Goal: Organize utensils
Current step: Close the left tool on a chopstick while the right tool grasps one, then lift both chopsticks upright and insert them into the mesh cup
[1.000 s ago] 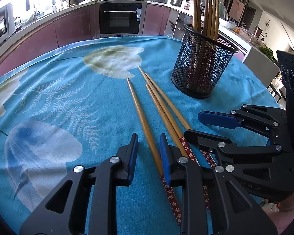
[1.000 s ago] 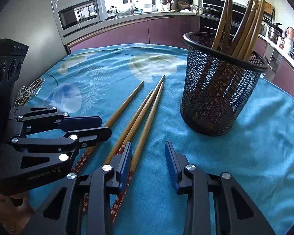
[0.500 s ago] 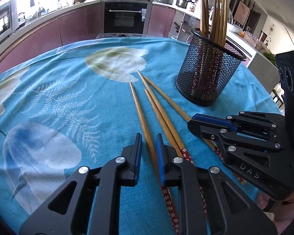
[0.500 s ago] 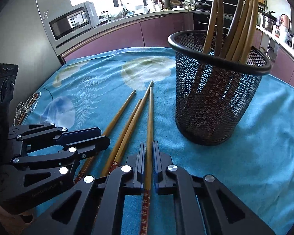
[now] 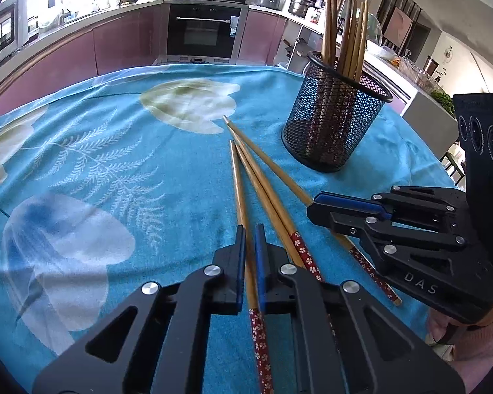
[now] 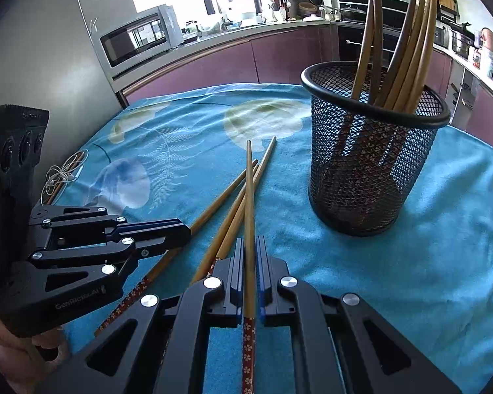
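A round table covered by a turquoise cloth (image 5: 121, 151) printed with pale flowers and ferns fills both wrist views. Its far edge curves in front of maroon kitchen cabinets (image 5: 115, 42), and the cloth's left half lies open. A black wire-mesh cup (image 5: 337, 121) stands upright toward the right, holding several bamboo chopsticks tips up, with bare cloth all around its base.

Four loose bamboo chopsticks with red flowered handles lie fanned between the cup and the grippers, tips pointing away.

The left gripper (image 5: 249, 262), black with blue pads, is clamped tight on the leftmost chopstick (image 5: 238, 190), gripping it just ahead of its red handle; the stick runs straight out between the jaws.

The right gripper (image 6: 249, 275) is likewise closed firmly on the rightmost chopstick (image 6: 249, 190), held just ahead of the red part, its tip crossing above the middle pair (image 6: 233, 220).

The two grippers sit near each other, apart, with the middle pair on the cloth between them. White earphones (image 6: 60, 177) lie at the table's left edge.
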A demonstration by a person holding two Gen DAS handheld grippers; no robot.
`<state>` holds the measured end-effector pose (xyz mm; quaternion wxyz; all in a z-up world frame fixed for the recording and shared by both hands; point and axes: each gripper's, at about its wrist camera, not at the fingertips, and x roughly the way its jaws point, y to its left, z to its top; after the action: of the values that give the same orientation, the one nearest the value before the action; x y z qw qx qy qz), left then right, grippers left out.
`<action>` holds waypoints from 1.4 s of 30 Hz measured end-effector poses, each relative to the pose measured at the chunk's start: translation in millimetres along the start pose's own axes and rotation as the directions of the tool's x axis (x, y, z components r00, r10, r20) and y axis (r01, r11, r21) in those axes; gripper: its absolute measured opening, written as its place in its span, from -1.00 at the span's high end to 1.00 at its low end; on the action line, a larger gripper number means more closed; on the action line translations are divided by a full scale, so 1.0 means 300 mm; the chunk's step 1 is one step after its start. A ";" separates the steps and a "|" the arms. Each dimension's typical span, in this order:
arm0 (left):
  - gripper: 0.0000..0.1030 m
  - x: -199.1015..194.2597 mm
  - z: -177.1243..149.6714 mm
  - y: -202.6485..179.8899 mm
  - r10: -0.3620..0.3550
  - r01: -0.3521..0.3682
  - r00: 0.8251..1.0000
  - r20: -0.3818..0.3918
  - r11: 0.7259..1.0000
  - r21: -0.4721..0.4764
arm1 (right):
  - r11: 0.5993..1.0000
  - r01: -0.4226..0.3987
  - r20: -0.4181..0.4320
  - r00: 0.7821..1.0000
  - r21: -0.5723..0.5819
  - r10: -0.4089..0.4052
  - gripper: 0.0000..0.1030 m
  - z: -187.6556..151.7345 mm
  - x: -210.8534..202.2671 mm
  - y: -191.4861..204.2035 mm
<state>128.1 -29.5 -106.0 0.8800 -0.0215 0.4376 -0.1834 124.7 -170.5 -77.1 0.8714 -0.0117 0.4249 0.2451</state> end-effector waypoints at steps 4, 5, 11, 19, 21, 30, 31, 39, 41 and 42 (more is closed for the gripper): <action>0.87 0.001 -0.009 0.002 -0.013 0.013 1.000 -0.003 1.000 0.002 | 1.000 0.001 -0.022 1.000 -0.003 -0.001 0.89 -0.004 0.015 -0.002; 0.87 0.003 -0.011 0.004 -0.019 0.019 1.000 -0.006 1.000 0.003 | 1.000 0.004 -0.024 1.000 -0.005 -0.004 0.88 -0.006 0.018 -0.001; 0.66 0.018 -0.011 0.004 0.001 0.000 1.000 -0.022 1.000 0.019 | 1.000 0.014 -0.034 0.999 -0.018 -0.014 0.85 0.001 0.035 0.003; 0.83 0.038 0.009 -0.003 0.034 -0.034 0.999 -0.020 0.999 0.020 | 1.000 0.004 -0.009 1.000 0.005 -0.004 0.88 0.004 0.021 -0.013; 0.85 0.035 0.010 -0.002 0.037 -0.037 0.999 -0.017 0.999 0.010 | 1.000 -0.007 0.010 1.000 0.008 0.007 0.88 0.005 -0.003 -0.019; 0.85 -0.093 0.043 -0.002 -0.083 0.083 0.994 0.068 0.997 0.000 | 0.999 -0.047 0.139 0.989 0.001 0.046 0.88 0.026 -0.174 -0.033; 0.85 -0.112 0.051 -0.004 -0.108 0.108 0.991 0.079 0.994 0.002 | 0.999 -0.050 0.153 0.987 0.005 0.049 0.88 0.030 -0.193 -0.038; 0.85 -0.236 0.117 -0.029 -0.212 0.211 0.963 0.165 0.977 0.024 | 0.998 -0.059 0.264 0.963 0.038 0.047 0.90 0.066 -0.318 -0.087; 0.85 -0.264 0.135 -0.035 -0.229 0.227 0.956 0.185 0.973 0.031 | 0.998 -0.055 0.289 0.956 0.039 0.042 0.90 0.075 -0.341 -0.094; 0.85 -0.274 0.144 -0.035 -0.235 0.233 0.953 0.194 0.972 0.032 | 0.998 -0.056 0.301 0.953 0.037 0.042 0.90 0.082 -0.351 -0.098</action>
<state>113.3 -16.7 -14.6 0.8911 -0.0870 0.3422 -0.2851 101.0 -234.6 11.6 0.9193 0.0559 0.2935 0.2559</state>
